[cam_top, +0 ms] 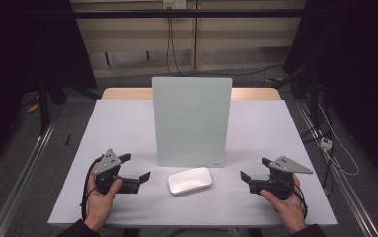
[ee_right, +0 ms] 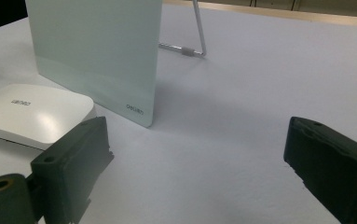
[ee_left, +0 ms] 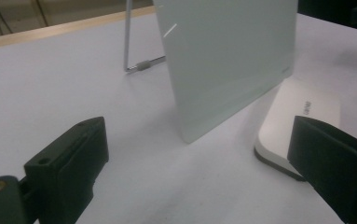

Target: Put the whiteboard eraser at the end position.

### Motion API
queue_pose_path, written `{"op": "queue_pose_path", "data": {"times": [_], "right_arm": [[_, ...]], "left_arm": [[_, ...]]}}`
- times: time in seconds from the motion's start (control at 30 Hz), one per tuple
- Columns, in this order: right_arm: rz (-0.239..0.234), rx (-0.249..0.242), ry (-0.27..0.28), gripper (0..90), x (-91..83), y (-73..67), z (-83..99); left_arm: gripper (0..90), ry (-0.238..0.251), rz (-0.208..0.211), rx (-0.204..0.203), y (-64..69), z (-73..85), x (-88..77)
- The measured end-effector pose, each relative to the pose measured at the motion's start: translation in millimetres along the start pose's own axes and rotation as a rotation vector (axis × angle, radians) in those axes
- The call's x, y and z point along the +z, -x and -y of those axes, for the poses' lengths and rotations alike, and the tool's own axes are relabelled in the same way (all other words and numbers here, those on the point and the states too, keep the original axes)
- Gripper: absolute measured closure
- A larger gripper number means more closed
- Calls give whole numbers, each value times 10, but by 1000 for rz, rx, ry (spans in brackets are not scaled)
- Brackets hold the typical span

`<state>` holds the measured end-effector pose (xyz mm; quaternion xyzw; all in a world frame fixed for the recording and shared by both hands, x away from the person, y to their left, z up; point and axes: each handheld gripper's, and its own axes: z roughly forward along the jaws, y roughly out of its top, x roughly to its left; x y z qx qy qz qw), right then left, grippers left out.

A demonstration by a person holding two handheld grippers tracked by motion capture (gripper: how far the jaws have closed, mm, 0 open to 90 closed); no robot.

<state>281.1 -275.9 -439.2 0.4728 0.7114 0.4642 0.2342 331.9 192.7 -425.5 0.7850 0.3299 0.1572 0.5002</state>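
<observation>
The flat white rounded plastic eraser point(cam_top: 190, 179) lies untouched on the table point(cam_top: 127, 123) just in front of the upright pale-green glass board point(cam_top: 191, 121), flanked by the left gripper point(cam_top: 136, 172) and right gripper point(cam_top: 253, 171), both spread wide and empty, so nothing looks begun.

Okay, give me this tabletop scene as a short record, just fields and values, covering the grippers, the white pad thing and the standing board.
left gripper: jaws open, held in a hand, left of the white eraser, touching nothing
right gripper: jaws open, held in a hand, right of the eraser, touching nothing
white eraser: flat, rounded, lies on the table in front of the board, between the two grippers
glass board: pale green, stands upright at mid-table on a wire stand behind it
table: covered in white
contact: neither gripper holds anything
</observation>
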Motion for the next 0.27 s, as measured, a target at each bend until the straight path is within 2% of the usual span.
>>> {"op": "queue_pose_path", "data": {"times": [0.07, 0.1, 0.27], "right_arm": [[0, -2, 0, 66, -6, 1, 4], [0, -2, 0, 67, -10, 7, 5], [2, -1, -2, 66, -6, 11, 6]], "left_arm": [[51, 5, 6, -18, -1, 23, 3], [51, -1, 1, -8, 2, 29, 4], [51, -2, -7, -27, -5, 33, 13]]}}
